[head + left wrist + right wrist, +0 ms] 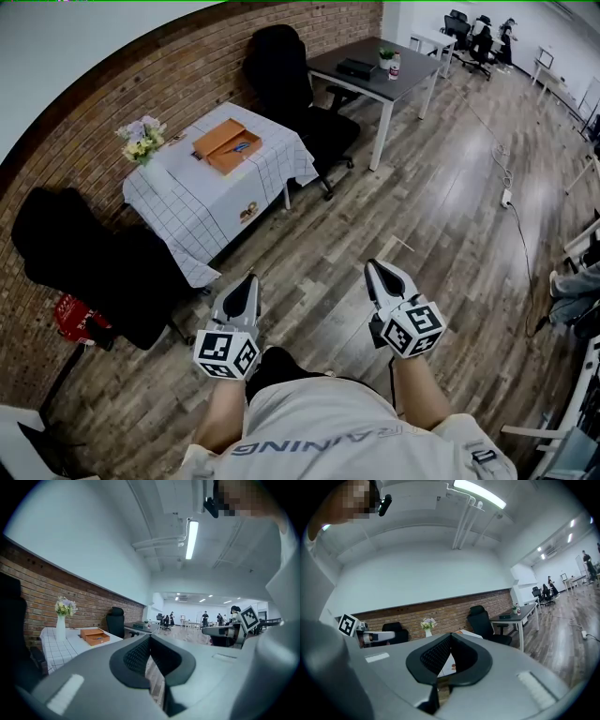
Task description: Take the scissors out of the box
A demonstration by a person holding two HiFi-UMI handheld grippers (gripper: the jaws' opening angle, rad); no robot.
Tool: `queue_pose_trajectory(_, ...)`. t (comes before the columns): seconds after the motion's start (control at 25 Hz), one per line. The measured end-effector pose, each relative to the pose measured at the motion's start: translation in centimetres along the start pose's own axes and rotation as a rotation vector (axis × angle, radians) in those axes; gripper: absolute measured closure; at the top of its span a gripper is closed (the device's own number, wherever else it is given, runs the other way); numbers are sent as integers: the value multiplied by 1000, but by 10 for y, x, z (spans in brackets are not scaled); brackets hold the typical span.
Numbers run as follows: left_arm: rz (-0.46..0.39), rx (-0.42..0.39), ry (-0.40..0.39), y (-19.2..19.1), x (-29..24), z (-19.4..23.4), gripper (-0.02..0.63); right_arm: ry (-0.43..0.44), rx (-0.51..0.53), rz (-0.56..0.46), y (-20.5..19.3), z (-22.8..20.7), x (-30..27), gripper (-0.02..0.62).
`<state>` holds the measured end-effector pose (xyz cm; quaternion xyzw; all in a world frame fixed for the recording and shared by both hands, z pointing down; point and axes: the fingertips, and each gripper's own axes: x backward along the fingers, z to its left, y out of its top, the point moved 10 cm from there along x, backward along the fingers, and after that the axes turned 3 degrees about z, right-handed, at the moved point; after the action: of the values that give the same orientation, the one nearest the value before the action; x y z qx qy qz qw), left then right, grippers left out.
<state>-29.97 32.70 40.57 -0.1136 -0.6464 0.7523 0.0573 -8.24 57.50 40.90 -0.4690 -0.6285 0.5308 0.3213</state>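
At your far left a black office chair point(80, 248) stands against the red brick wall point(187, 66), and just right of it is the small counter under a white checked cloth point(211, 206). On the counter's left corner sits a white vase of pale flowers point(142, 142); beside it, near the middle of the cloth, lies the flat orange box point(228, 142) with its lid folded open. A small bluish item point(242, 147) rests in the box's nearer half, too small to make out as scissors. Your left gripper point(251, 279) is held low in front of you over the grey wooden plank floor point(441, 216), well apart from the counter. In the left gripper view its jaws point(150, 637) are pressed together with nothing between them, and the orange box point(95, 636) shows far off to the left. Behind the counter a second black office chair point(286, 80) stands next to a dark grey counter on white legs point(375, 70). Your right gripper point(372, 266) is level with the left one, near it. Its jaws point(451, 634) too are fully closed on nothing, with the vase of flowers point(428, 624) distant beyond them
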Motion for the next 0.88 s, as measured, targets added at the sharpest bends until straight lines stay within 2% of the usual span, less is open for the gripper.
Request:
queue_pose_trajectory(0.28, 26, 9, 14, 0, -25, 23, 607, 2, -23, 17, 0, -13, -37, 581)
queue_pose_trajectory(0.64, 55, 33, -8, 5, -108, 73, 607, -57, -21, 75, 8, -48, -104, 581)
queue_pose_trajectory(0.88, 56, 45, -40, 28, -157, 124, 607, 3, 79, 112, 32, -40, -185, 581)
